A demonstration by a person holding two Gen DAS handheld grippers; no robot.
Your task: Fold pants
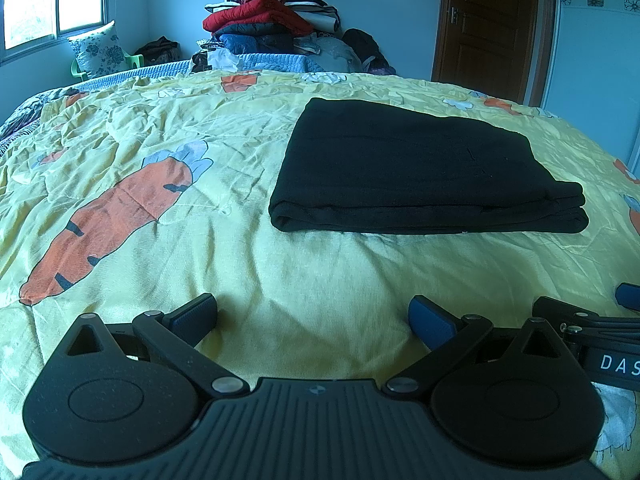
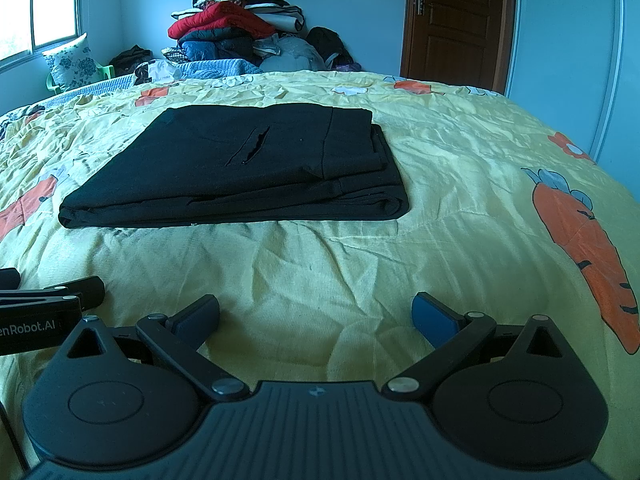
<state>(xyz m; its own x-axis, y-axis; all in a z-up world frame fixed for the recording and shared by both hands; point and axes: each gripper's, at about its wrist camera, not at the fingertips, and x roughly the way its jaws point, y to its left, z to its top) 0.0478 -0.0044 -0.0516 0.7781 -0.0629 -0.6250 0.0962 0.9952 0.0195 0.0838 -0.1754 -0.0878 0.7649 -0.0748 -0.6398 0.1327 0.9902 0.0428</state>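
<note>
- Pants (image 1: 416, 172), black, lie folded into a flat rectangular stack on the yellow carrot-print bedspread (image 1: 320, 280); from the left gripper (image 1: 313, 318) they sit toward one o'clock, from the right gripper (image 2: 316, 316) toward eleven o'clock, well apart from both.
- Right wrist view alone shows a slit pocket opening (image 2: 250, 146) on the top layer and the stepped edges of the layers at the stack's right side; the left wrist view shows instead the rounded fold along the near edge and the bundle's left corner.
- Left wrist view catches part of the right gripper at its three o'clock edge, marked "DAS"; the right wrist view catches part of the left gripper at nine o'clock, marked "enRobot.AI".
- Count: one pair of pants, two grippers, each with two blue-padded fingers (image 1: 434, 322).
- Both grippers have their fingers spread wide apart, holding nothing, low over bare bedspread.
- One large printed carrot (image 1: 108, 224) shows at ten o'clock in the left view; another carrot (image 2: 588, 248) shows at two o'clock in the right view.
- Beyond the bed, at twelve o'clock: one pile of clothes (image 1: 272, 16), with one brown door (image 1: 490, 28) to its right, one window (image 1: 52, 0) to its left, and one floral pillow (image 1: 100, 50) under the window.
</note>
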